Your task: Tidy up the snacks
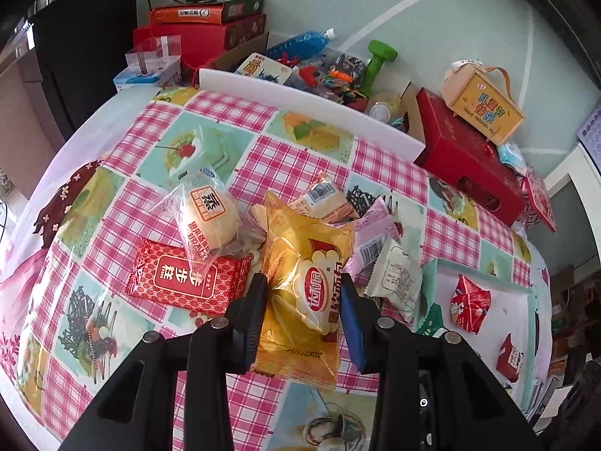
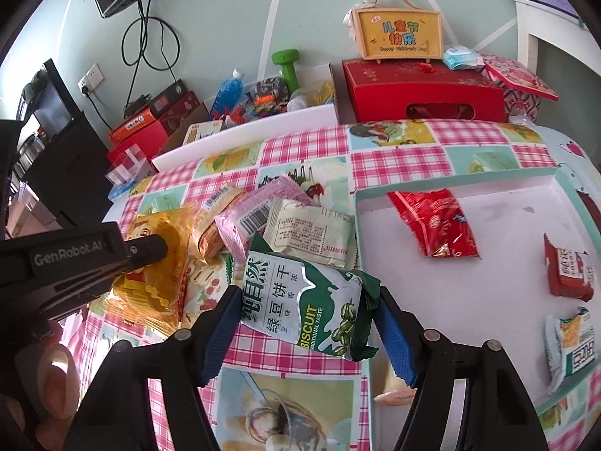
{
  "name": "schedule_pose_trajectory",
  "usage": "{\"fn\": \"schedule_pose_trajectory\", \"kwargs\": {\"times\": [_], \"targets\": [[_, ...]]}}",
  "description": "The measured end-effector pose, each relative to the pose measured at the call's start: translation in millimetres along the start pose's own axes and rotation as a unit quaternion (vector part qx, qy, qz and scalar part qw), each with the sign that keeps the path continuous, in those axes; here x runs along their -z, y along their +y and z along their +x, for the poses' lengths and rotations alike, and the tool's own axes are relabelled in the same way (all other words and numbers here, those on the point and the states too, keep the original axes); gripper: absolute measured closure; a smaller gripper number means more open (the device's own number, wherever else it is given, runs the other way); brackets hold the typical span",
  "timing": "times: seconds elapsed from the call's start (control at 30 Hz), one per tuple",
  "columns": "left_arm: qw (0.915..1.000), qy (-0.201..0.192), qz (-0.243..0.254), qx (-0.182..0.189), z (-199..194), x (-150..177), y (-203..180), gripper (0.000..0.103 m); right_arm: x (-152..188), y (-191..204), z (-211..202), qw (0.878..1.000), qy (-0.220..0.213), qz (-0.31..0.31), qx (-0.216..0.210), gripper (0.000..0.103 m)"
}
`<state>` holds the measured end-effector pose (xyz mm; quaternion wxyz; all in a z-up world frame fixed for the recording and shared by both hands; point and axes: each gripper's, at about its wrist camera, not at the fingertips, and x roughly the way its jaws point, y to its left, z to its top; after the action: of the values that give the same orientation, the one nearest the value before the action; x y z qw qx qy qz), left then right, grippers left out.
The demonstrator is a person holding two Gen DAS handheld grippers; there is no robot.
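My left gripper (image 1: 304,285) is shut on a yellow snack packet (image 1: 300,300), held just over the table; the packet also shows in the right wrist view (image 2: 157,263). My right gripper (image 2: 308,300) is shut on a green-and-white biscuit packet (image 2: 311,308), beside the left edge of a white tray (image 2: 450,300). The tray holds a red packet (image 2: 435,221), a small red packet (image 2: 567,270) and a green-white packet (image 2: 571,342). On the table lie a bun packet (image 1: 208,218), a red cake packet (image 1: 184,282), a pink packet (image 1: 372,236) and a pale packet (image 1: 398,278).
The table has a pink checked cloth (image 1: 263,161). Behind it stand a white foam board (image 1: 311,105), a red box (image 1: 465,158), a gift box with a handle (image 2: 398,30), a green dumbbell (image 1: 375,64), a blue bottle (image 1: 300,43) and stacked boxes (image 1: 206,26).
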<state>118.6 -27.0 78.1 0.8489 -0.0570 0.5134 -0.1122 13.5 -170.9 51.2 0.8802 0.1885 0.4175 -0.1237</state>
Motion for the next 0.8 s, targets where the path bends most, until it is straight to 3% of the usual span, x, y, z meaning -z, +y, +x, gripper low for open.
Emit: {"fn": "schedule_pose_trajectory", "kwargs": {"times": [0.27,0.5,0.8], "targets": [[0.9996,-0.011,0.022,0.013,-11,3,-19,0.064,-9,-20,-22,0.999,-0.026,0.016,0.015,0.03],[0.9971,-0.003,0.069,0.034,-11,14,-57,0.064,-17,-83,-42,0.994,-0.044,0.078,0.067,0.03],[0.9871,0.024,0.135,0.082,-6,41,-118,0.064,-19,-161,-62,0.979,-0.051,0.149,0.13,0.03]]}}
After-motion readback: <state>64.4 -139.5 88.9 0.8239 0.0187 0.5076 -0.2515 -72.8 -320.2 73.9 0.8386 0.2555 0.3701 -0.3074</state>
